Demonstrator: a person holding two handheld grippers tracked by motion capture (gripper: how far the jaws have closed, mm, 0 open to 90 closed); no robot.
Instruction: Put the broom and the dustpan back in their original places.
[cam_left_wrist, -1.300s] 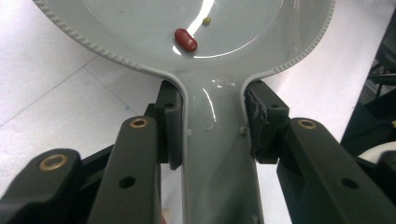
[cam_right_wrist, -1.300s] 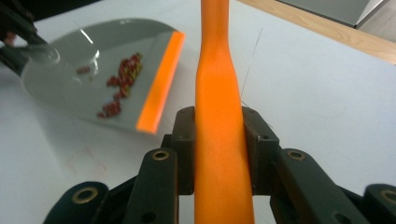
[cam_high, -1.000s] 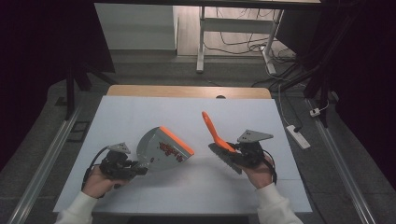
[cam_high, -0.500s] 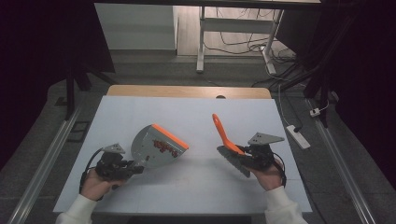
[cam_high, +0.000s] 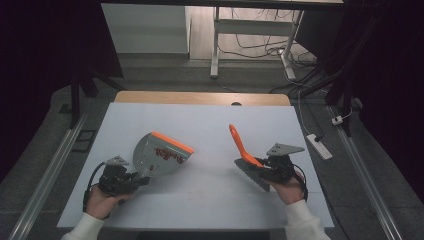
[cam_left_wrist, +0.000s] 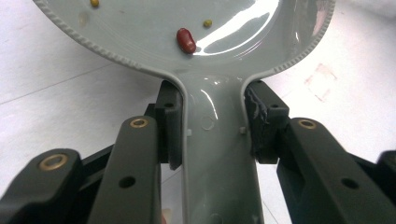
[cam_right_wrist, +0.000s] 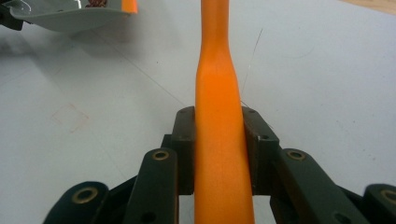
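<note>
Grey glossy dustpan (red beans inside) clamped in left gripper; right gripper grips smooth orange brush handle.

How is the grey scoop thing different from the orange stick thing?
The dustpan is grey with an orange edge; the brush handle is all orange. The dustpan is wide and has red beans in it; the brush handle is thin and carries nothing. Both are clamped in a gripper: left gripper, right gripper.

White table, wooden far edge; power strip on floor; beyond, perhaps desk legs.
</note>
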